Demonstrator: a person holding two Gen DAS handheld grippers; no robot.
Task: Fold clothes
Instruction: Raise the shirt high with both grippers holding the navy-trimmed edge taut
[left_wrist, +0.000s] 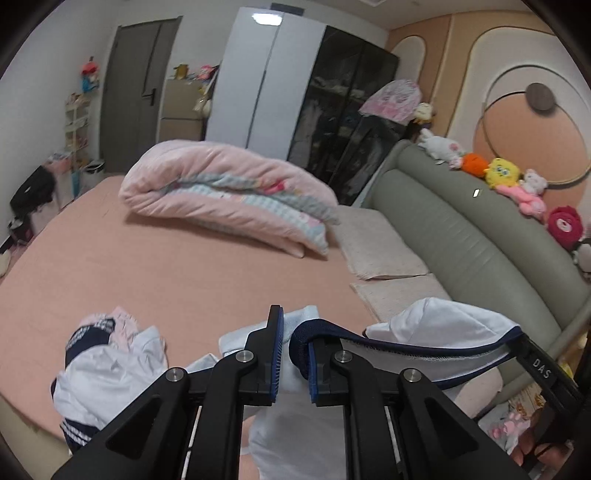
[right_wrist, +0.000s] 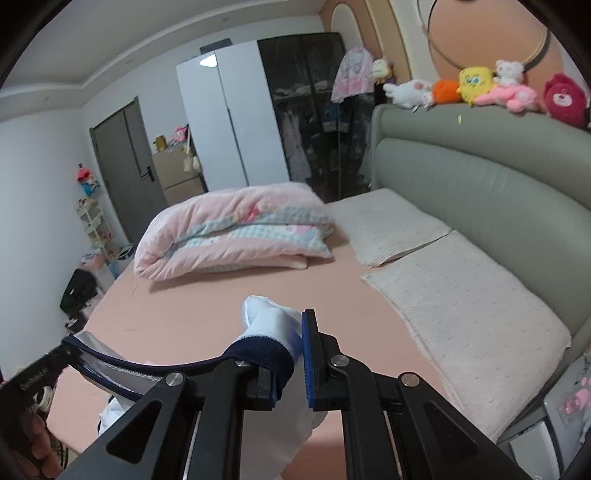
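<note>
A white garment (left_wrist: 443, 321) with a navy trimmed edge (left_wrist: 406, 349) hangs lifted above the pink bed (left_wrist: 166, 266), stretched between both grippers. In the left wrist view my left gripper (left_wrist: 293, 354) is shut on one end of the navy edge. The band runs right to my right gripper (left_wrist: 535, 362) at the frame edge. In the right wrist view my right gripper (right_wrist: 290, 354) is shut on the white garment (right_wrist: 269, 317), with the navy edge (right_wrist: 147, 367) wrapped over its left finger. The band leads left to the left gripper (right_wrist: 48, 369), held by a hand.
A heap of white, navy and pink clothes (left_wrist: 107, 362) lies on the bed's near left. A folded pink duvet (right_wrist: 236, 232) sits mid-bed. Two pale pillows (right_wrist: 461, 302) lie against the green headboard (right_wrist: 480, 177), which carries plush toys (right_wrist: 476, 83). Wardrobes and a door stand behind.
</note>
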